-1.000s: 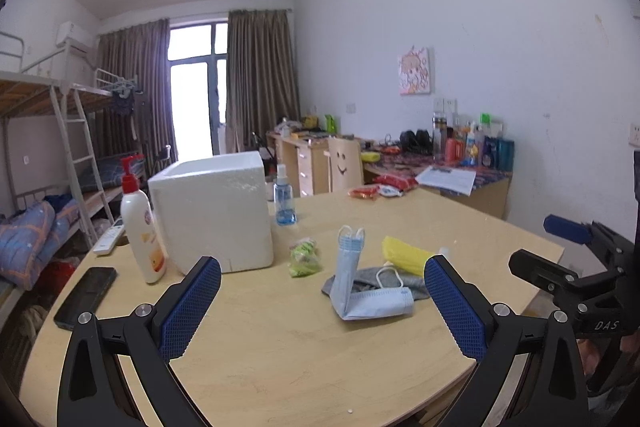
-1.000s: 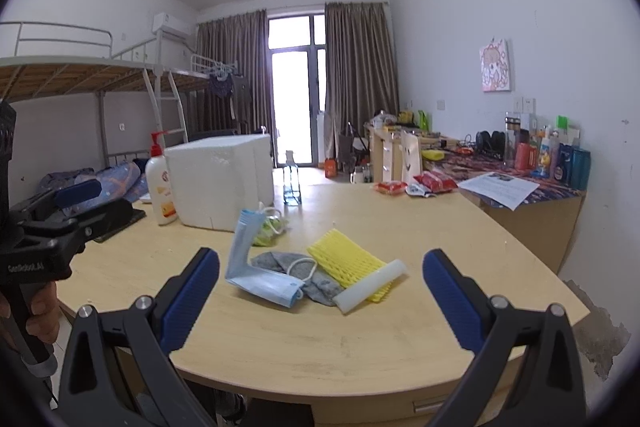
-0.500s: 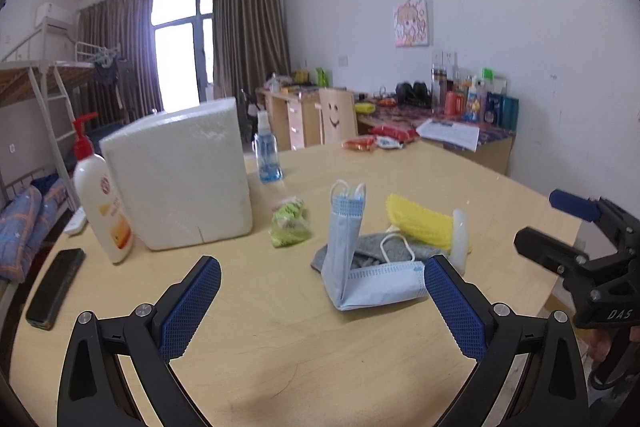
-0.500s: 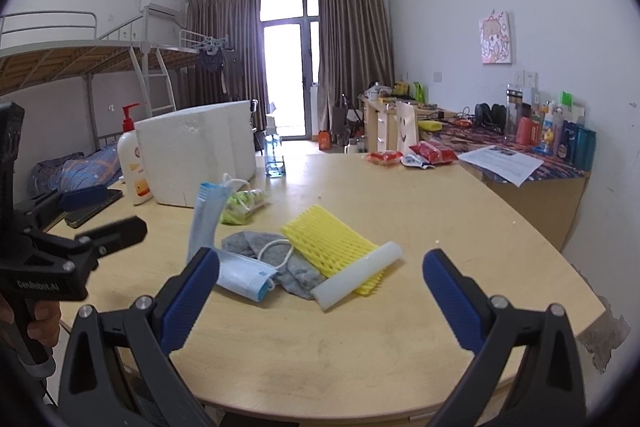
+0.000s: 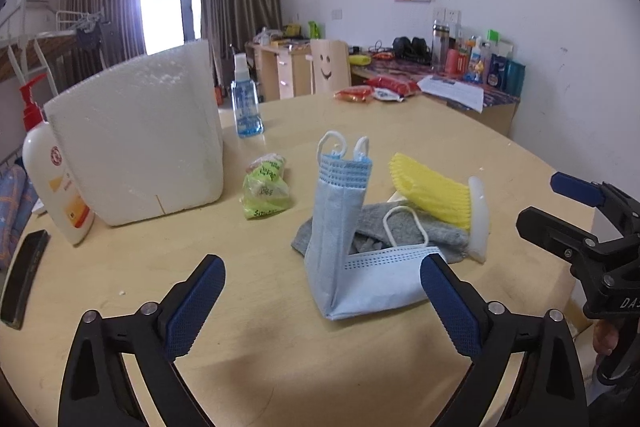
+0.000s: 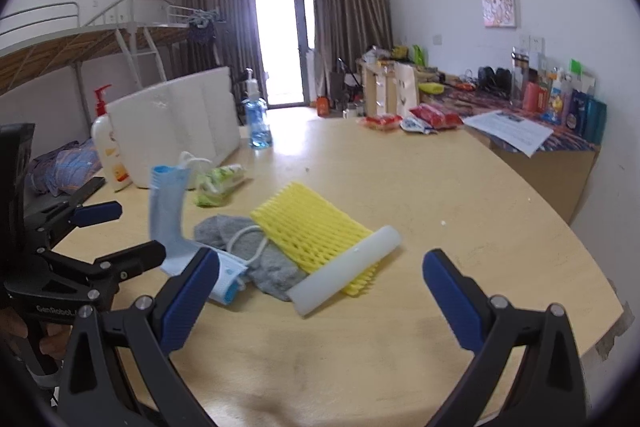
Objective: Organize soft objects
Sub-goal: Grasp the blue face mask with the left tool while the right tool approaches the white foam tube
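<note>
Dorm-room clutter rings a pale round wooden worktop (image 5: 248,307) where both tools hover with jaws spread wide and empty: the left hand-held gripper (image 5: 320,301) sits just short of a folded light-blue face mask (image 5: 344,251), nearer it than the right hand-held gripper (image 6: 320,297), which faces a yellow foam net sleeve (image 6: 316,223) running diagonally away over a grey sock (image 6: 272,267)

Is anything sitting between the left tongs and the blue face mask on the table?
Nothing visible. The left tongs are open, with bare table between them and the blue face mask. The mask lies partly on a grey sock, which is behind it, not in front.
</note>
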Demonstrator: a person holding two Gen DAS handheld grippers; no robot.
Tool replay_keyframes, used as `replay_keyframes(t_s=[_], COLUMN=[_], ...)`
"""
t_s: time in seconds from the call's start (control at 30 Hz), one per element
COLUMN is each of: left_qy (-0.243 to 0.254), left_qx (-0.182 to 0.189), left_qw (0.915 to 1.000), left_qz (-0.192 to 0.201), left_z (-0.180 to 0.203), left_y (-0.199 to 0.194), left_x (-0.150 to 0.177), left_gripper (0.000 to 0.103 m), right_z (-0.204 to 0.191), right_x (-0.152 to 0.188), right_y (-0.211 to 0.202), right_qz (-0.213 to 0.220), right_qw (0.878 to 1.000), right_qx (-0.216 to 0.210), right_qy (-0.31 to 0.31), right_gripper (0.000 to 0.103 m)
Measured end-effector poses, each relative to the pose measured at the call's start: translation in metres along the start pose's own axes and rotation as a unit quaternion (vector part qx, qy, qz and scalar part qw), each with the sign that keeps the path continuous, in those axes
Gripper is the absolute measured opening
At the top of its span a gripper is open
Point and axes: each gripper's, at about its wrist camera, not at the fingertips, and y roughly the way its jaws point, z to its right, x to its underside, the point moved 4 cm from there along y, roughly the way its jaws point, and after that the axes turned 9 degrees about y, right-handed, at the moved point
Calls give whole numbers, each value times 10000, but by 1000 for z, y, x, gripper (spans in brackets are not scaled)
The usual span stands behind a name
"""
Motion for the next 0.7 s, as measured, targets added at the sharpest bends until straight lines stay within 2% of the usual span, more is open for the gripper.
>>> replay_keyframes(t_s=[0.07,0.13,0.2,0.23,0.37,0.43,0.57,0.63,0.7], left_qy=[-39,-72,-115,-141,-205,-240,-323,-246,-163], left_qx=[67,158,224,255,360,411,547,504,505], left_qw=[9999,9997,9993,9990,9981,9975,9962,9969,9974], left_qz=[-80,-178,-259,-325,-457,-524,-599,-544,-492], left_z=[-1,-2,-4,-4,-8,-9,-8,-7,-4], left_y=[7,14,19,22,30,32,36,37,37], left_x=[1,2,3,4,6,7,9,8,6], left_gripper=[90,78,74,67,55,45,42,32,27], right_z=[3,6,6,6,6,10,12,10,8], right_x=[1,2,2,3,3,3,2,3,4], right_y=[5,9,11,13,17,20,28,31,34], right_qz=[-64,-118,-165,-188,-261,-308,-431,-469,-514], right_qw=[9999,9998,9998,9997,9995,9992,9983,9980,9976], right_qx=[76,144,105,113,85,128,203,244,297], right_qy=[20,40,62,71,139,228,340,343,348], right_gripper=[103,103,103,103,103,103,103,100,95])
